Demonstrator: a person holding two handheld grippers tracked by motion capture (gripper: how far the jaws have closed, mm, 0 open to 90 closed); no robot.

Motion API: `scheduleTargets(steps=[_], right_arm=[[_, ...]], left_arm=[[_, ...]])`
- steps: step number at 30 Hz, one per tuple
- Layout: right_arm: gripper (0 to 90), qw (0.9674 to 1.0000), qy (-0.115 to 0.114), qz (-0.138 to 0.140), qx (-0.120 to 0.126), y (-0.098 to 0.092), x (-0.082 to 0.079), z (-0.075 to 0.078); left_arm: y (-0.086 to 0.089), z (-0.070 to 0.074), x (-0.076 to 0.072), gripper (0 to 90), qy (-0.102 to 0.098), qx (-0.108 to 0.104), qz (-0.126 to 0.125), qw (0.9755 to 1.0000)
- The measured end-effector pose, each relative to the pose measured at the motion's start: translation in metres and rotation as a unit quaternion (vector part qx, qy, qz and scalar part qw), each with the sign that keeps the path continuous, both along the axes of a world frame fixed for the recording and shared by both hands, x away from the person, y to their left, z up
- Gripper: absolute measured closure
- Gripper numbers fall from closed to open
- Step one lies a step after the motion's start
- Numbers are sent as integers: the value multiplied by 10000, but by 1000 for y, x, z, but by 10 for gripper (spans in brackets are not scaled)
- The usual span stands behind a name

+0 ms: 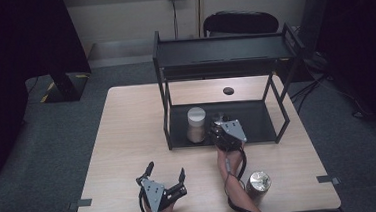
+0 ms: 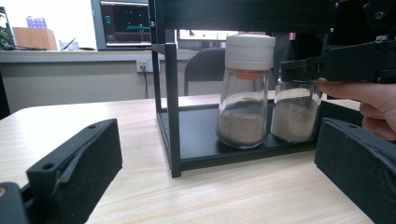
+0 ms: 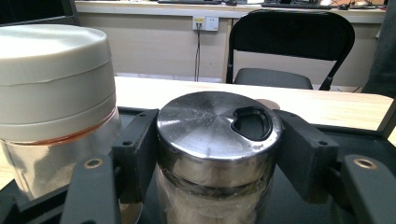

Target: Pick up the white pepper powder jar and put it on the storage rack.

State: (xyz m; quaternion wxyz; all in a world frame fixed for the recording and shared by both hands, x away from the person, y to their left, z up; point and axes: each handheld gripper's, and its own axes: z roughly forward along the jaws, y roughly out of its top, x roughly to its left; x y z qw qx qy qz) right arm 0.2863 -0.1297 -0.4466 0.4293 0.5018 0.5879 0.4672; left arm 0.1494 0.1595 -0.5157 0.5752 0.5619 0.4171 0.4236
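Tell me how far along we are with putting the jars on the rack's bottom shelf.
One white-lidded jar already stands on the bottom shelf of the black rack. The right gripper is shut on a steel-lidded jar beside it, on or just above the shelf. A third steel-lidded jar waits on the table by the right forearm. The left gripper rests open, holding nothing. Left: release, then likely fetch the third jar.

Steel-lidded jar [image 3: 217, 154] cut off by the lower edge in the right gripper view, hidden under the right gripper [image 1: 221, 125] from above, white-lidded jar [image 3: 53, 107] cropped at left
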Motion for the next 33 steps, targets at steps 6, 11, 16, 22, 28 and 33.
scheduleTargets(steps=[6,11,16,22,28,33], right_arm=[[342,10000,17,10,9,-1,0,1],[341,10000,27,31,37,-2,0,1],[336,9999,24,73,128,-5,0,1],[260,9997,3,102,237,-8,0,3],[125,9995,59,21,307,-6,1,6],[58,9995,80,-19,317,-3,1,8]], left_arm=[[0,0,0,3,-4,-2,-4,10000],[0,0,0,3,-1,-1,-11,10000],[0,0,0,3,3,-1,-10,10000],[0,0,0,3,4,-3,-9,10000],[0,0,0,3,4,-2,-2,10000],[0,0,0,3,4,0,-3,10000]])
